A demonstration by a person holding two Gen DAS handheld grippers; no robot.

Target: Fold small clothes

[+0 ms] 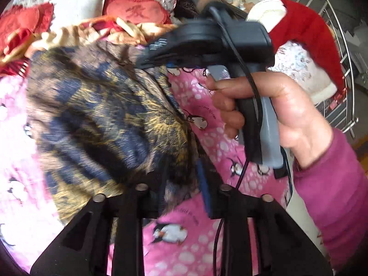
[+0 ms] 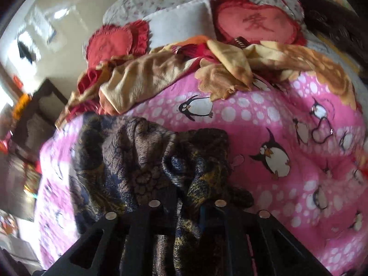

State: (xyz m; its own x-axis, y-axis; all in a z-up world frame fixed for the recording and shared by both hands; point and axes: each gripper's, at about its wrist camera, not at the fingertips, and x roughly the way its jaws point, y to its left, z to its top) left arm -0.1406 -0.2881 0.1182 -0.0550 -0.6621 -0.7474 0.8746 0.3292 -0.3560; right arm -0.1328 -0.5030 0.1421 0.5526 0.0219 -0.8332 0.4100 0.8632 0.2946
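A dark garment (image 1: pixel 96 115) patterned in navy, brown and gold hangs bunched over a pink penguin-print blanket (image 1: pixel 184 234). My left gripper (image 1: pixel 181 191) is shut on one edge of it. In the left wrist view, the right gripper (image 1: pixel 151 55) held by a hand clamps the garment's far edge. In the right wrist view, my right gripper (image 2: pixel 188 197) is shut on the garment (image 2: pixel 138 156), which drapes down between its fingers and spreads over the blanket (image 2: pixel 287 138).
A crumpled tan and red cloth (image 2: pixel 161 76) lies behind the garment. Red heart cushions (image 2: pixel 253 23) and a white pillow (image 2: pixel 181 20) sit at the bed's head. A red and white plush (image 1: pixel 306 34) and a metal rack (image 1: pixel 340 53) stand right.
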